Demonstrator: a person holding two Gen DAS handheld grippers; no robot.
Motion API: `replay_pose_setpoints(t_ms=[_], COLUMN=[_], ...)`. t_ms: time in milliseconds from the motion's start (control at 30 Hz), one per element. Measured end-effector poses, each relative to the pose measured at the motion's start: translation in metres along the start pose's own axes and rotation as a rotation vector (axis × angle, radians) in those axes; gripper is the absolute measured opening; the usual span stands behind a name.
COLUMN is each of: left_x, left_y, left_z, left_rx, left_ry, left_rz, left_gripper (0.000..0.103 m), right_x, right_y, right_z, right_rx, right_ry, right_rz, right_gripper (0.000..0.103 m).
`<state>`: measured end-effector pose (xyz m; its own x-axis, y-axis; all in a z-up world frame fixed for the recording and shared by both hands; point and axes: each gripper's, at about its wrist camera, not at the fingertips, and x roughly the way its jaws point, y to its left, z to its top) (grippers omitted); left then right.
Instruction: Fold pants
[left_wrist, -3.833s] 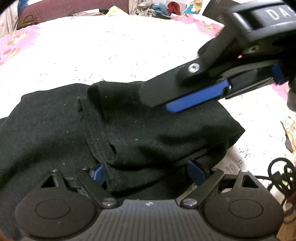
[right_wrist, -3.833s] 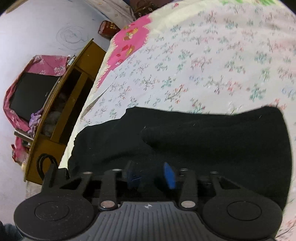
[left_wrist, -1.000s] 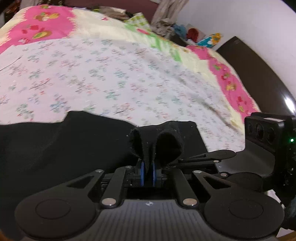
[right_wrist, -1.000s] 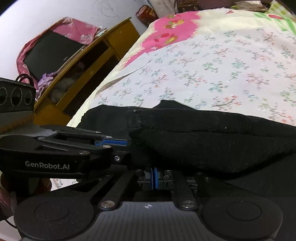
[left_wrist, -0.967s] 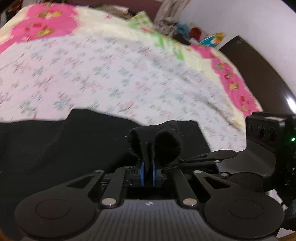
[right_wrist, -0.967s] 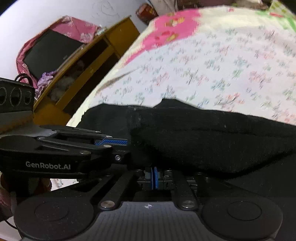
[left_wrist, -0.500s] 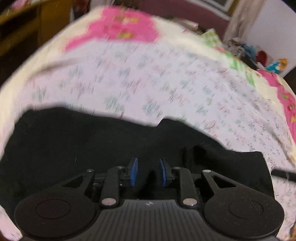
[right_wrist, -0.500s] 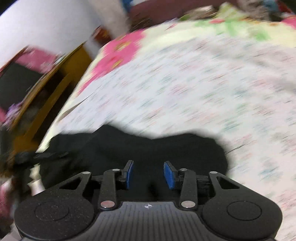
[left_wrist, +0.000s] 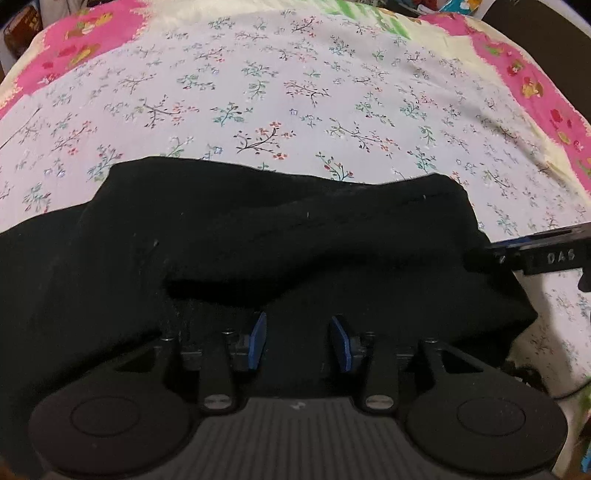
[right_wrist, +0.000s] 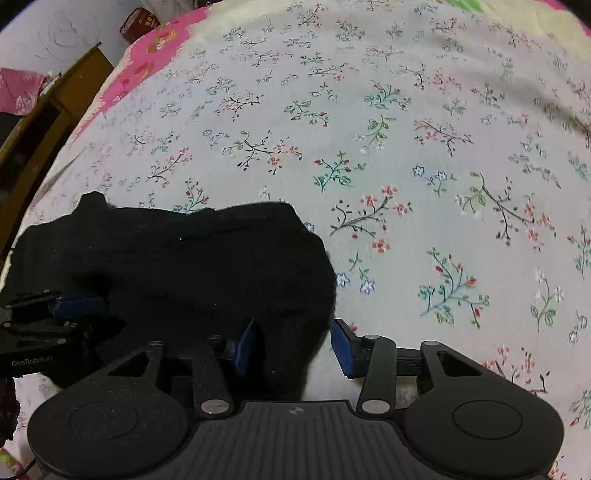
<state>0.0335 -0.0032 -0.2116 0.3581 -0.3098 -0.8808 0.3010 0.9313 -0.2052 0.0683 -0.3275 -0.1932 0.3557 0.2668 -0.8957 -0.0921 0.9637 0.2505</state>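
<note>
The black pants (left_wrist: 258, 236) lie folded in a thick bundle on the floral bedsheet (left_wrist: 295, 92). My left gripper (left_wrist: 298, 339) is open just above the near side of the bundle, holding nothing. The right gripper's finger shows at the right edge of the left wrist view (left_wrist: 546, 254), beside the bundle. In the right wrist view the pants (right_wrist: 184, 266) fill the lower left. My right gripper (right_wrist: 291, 345) is open over the bundle's right end, holding nothing. The left gripper shows at the left edge of that view (right_wrist: 55, 314).
The bedsheet (right_wrist: 406, 147) stretches far beyond the pants, with pink borders (left_wrist: 74, 44) at the sides. A wooden cabinet (right_wrist: 48, 122) stands past the bed's left edge. A dark headboard (left_wrist: 535, 33) is at the far right.
Both grippers were shut on a pinched edge of the pants one second ago. They have let go, opened and drawn back. The pants now lie flat and folded on the sheet.
</note>
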Motion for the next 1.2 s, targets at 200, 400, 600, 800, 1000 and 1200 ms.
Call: replay_pose_setpoints(t_ms=[200,400,600,800,1000,1200], left_x=[-0.032,-0.022,-0.027,-0.052,-0.068,-0.052], left_y=[-0.004,0.004,0.03,0.043,0.061,0.059], left_z=[0.016,0.027,-0.007,-0.024,-0.037,-0.025], left_rx=[0.056,0.093,0.03,-0.084,-0.194,-0.12], left_ry=[-0.117,-0.113,-0.008,0.011,-0.047,-0.096], left_rz=[0.015,0.011,0.024,-0.002,-0.022,0.015], left_gripper=[0.052,0.059,0.059,0.059,0.06,0.06], right_x=[-0.034,-0.023,-0.067,-0.053,-0.046,-0.039], right_y=[0.007,0.002,0.026,0.067,0.084,0.118], right_z=[0.025,0.038,-0.019,-0.038,-0.032,-0.033], right_rx=[-0.067,-0.062,-0.142,-0.213,-0.223,-0.366], right_ry=[-0.166,-0.094,-0.064,-0.06,-0.069,-0.087], right_rz=[0.06,0.101,0.156,0.19,0.203,0.238], right_gripper=[0.031,0.032,0.036,0.036,0.037,0.037])
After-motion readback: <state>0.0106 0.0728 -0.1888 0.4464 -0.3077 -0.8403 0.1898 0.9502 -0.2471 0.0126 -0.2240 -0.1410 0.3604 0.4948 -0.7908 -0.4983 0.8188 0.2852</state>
